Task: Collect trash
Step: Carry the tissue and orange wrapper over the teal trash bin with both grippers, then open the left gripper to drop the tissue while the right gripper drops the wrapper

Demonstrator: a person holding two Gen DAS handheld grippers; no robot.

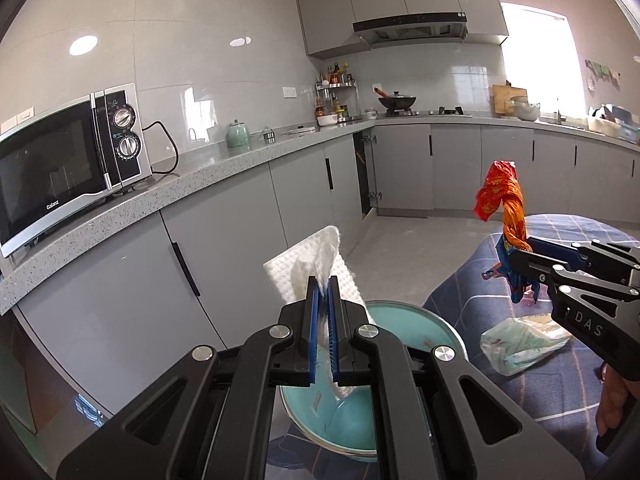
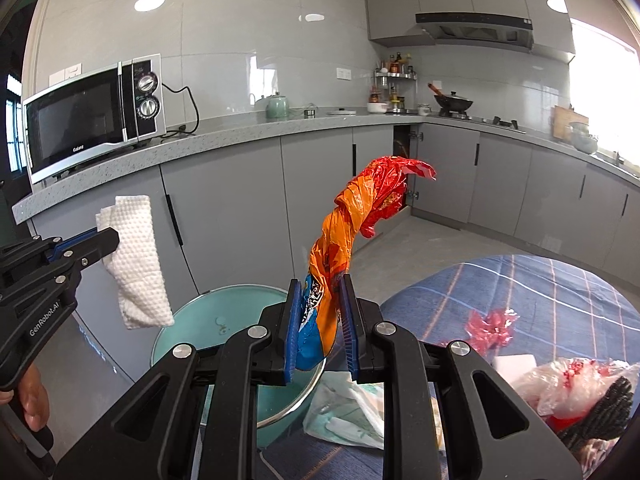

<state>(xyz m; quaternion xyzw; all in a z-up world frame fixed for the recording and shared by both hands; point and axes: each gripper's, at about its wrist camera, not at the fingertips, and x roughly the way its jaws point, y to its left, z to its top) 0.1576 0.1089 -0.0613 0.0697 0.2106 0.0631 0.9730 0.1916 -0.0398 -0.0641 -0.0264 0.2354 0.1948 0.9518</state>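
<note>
While the left claw (image 1: 324,284) pinches a folded white dimpled paper towel (image 1: 316,264) between nearly closed blue pads, the right claw (image 2: 320,284) clamps a twisted orange-and-red plastic wrapper (image 2: 352,216) that stands upright above its narrowly parted pads. Both claws point slightly downward over a round teal bin (image 2: 192,320) beside a bench covered in blue plaid cloth (image 2: 560,292), where a crumpled pale plastic bag (image 2: 348,412) lies. Behind runs a grey speckled kitchen counter (image 1: 224,160) bearing a silver microwave (image 1: 68,164), above grey cabinet doors.
</note>
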